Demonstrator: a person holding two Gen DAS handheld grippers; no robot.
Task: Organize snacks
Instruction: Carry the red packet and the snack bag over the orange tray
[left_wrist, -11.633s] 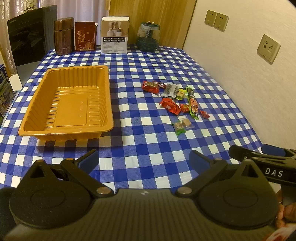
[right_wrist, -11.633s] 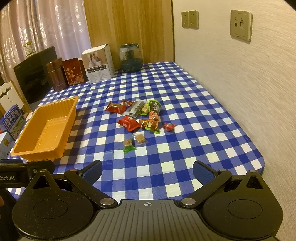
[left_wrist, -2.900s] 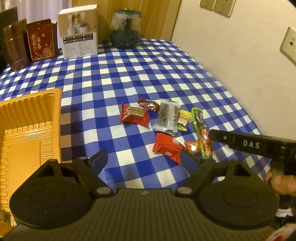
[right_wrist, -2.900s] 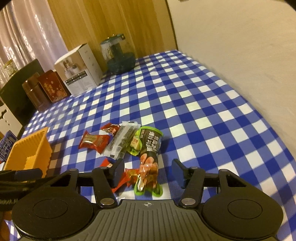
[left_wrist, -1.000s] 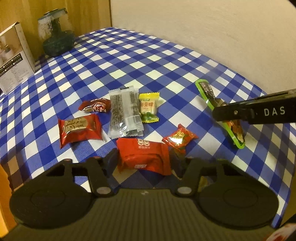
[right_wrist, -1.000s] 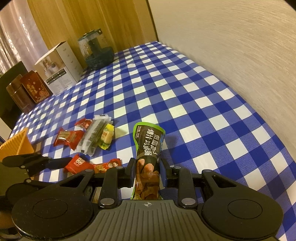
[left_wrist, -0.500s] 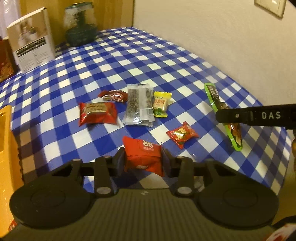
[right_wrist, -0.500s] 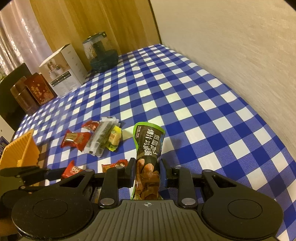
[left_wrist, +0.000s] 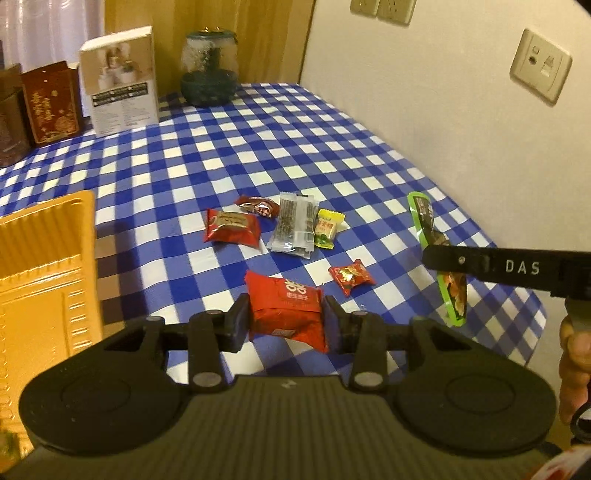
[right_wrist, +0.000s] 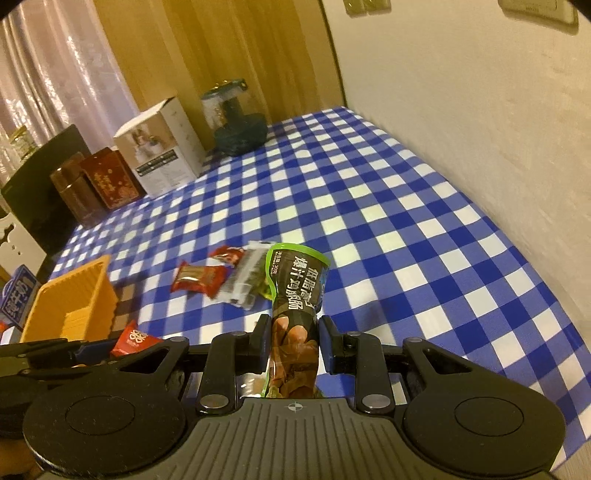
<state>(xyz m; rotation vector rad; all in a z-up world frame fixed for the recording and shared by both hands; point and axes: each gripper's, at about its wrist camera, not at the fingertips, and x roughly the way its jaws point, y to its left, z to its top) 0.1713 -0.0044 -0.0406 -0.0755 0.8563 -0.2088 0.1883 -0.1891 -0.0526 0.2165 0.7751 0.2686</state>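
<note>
Gripping red packet (left_wrist: 286, 308), left tool (left_wrist: 286, 319) raised

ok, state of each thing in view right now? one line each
left gripper: shut on the red packet, lifted
right gripper: shut on the green-edged sausage pack, lifted
orange tray: empty where visible
clear seed bar pack: flat on the tablecloth
yellow candy: on the cloth, touching the seed bar pack
small red candy: on the cloth, alone
</note>
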